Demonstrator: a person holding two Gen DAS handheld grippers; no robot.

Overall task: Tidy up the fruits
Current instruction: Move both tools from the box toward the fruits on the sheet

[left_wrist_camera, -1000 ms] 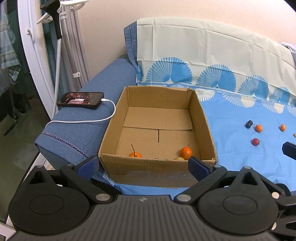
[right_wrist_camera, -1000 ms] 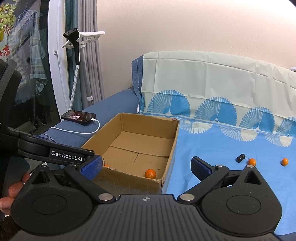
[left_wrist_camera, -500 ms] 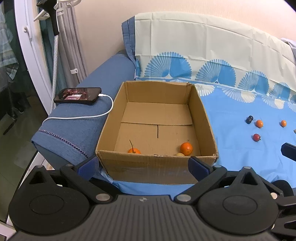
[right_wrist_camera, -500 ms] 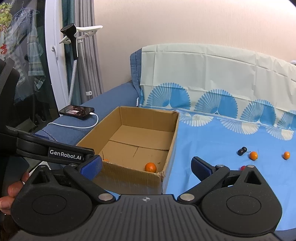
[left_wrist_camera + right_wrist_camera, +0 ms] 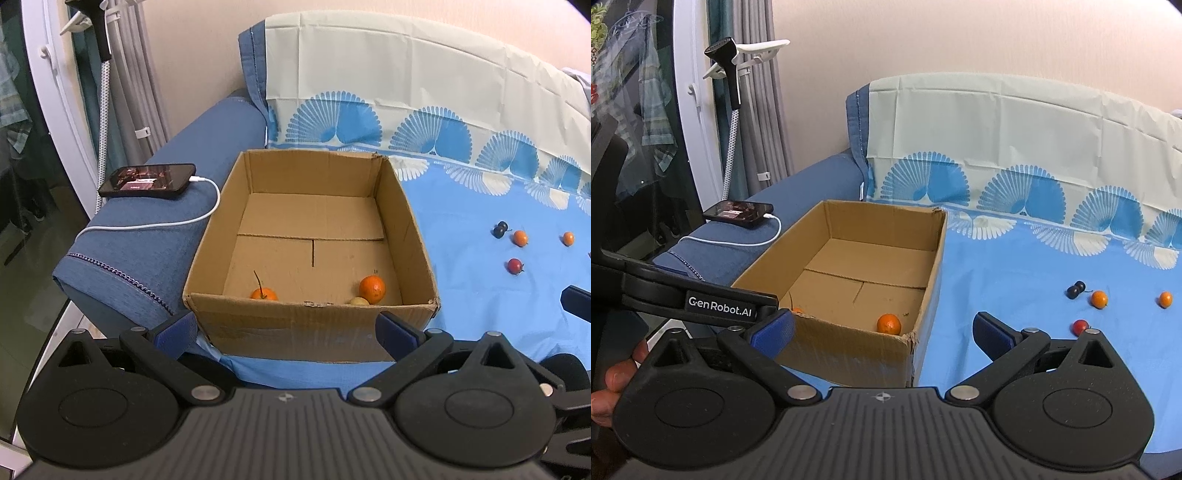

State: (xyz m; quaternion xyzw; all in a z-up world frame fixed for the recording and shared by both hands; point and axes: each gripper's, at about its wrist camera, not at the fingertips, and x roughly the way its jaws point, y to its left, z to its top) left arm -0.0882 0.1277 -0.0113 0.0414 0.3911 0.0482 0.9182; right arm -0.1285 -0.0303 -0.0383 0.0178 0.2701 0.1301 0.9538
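An open cardboard box [image 5: 410, 221] [image 5: 934, 266] sits on a blue cloth over a sofa. Inside it lie an orange [image 5: 372, 288] [image 5: 888, 324], a stemmed orange [image 5: 263, 294] and a pale small fruit [image 5: 359, 301], all near the front wall. On the cloth to the right lie two small oranges [image 5: 520, 237] [image 5: 1099, 298], a red fruit [image 5: 514, 265] [image 5: 1080, 326] and two dark berries [image 5: 499, 229] [image 5: 1075, 289]. My left gripper [image 5: 286, 328] hangs open in front of the box. My right gripper [image 5: 882, 330] is open and empty, beside the box's near right corner.
A phone [image 5: 147, 181] [image 5: 738, 214] on a white charging cable [image 5: 155, 225] rests on the blue sofa armrest [image 5: 133, 266] left of the box. A garment steamer [image 5: 731, 74] and curtains stand at the left. A hand [image 5: 613, 380] shows at the lower left edge.
Both grippers have drifted slightly, so the box sits a little lower and left in the views. The fruits have stayed where they were and both grippers remain open.
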